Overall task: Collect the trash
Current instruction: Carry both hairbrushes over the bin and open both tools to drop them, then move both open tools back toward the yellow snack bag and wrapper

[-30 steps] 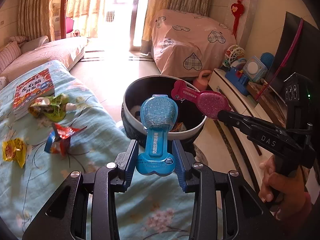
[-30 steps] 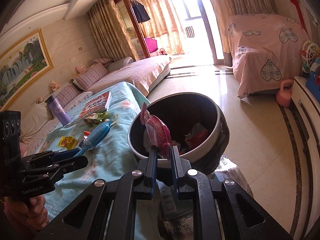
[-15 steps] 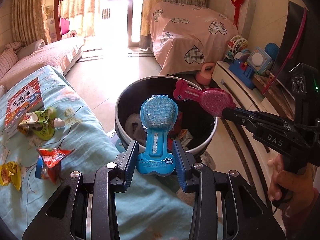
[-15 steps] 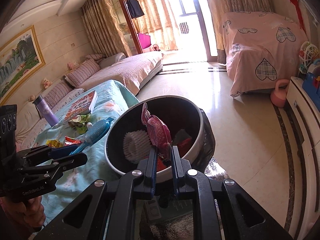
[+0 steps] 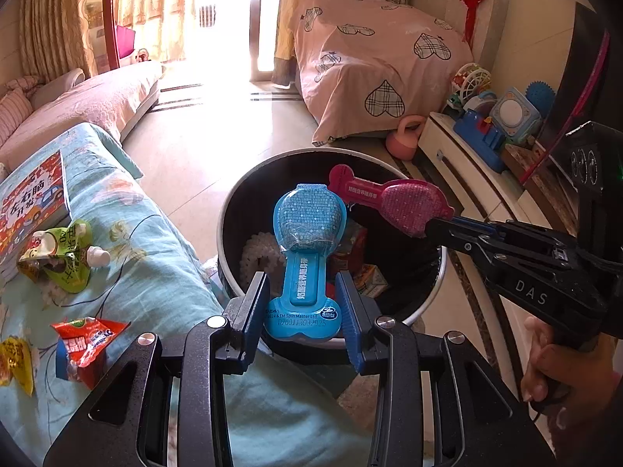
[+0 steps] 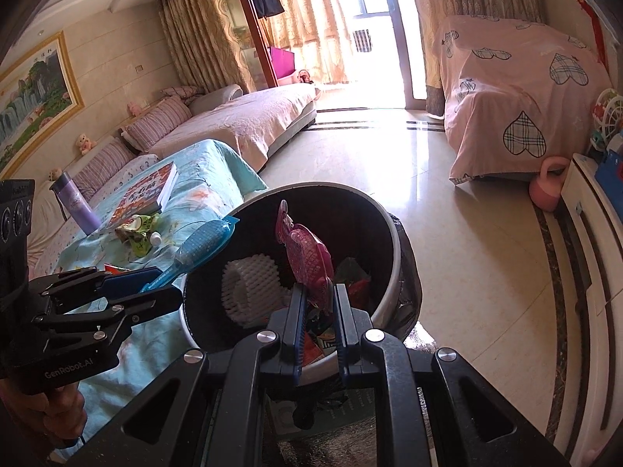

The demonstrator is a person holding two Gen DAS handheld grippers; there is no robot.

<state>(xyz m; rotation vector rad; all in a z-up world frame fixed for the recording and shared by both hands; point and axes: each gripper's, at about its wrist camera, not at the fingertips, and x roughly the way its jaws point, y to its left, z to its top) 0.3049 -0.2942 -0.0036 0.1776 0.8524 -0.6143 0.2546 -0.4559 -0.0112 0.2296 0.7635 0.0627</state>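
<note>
My left gripper [image 5: 301, 295] is shut on a blue spoon-shaped wrapper [image 5: 305, 241], held up over the near rim of a round black bin [image 5: 233, 202]. My right gripper [image 6: 314, 305] is shut on a pink wrapper [image 6: 307, 260] of the same shape, which hangs above the bin's [image 6: 393, 241] opening. In the left wrist view the pink wrapper [image 5: 393, 200] reaches in from the right, held by the right gripper [image 5: 436, 227]. In the right wrist view the left gripper [image 6: 155, 280] and its blue wrapper [image 6: 202, 245] sit at the bin's left rim. The bin holds white foam and colourful packets.
On the blue floral cloth [image 5: 148, 233] lie a green drink pouch [image 5: 62, 253], a red wrapper [image 5: 85, 344], a yellow wrapper [image 5: 15, 362] and a book [image 5: 31, 198]. A purple bottle [image 6: 76, 202] stands beyond. A white cabinet with toys [image 5: 479, 132] lines the right; a pink kettlebell [image 5: 405, 140] sits on the floor.
Both grippers have moved toward the bin with their wrappers. The bin now looks larger and sits directly under both wrappers. The trash on the cloth has slid left in the left wrist view.
</note>
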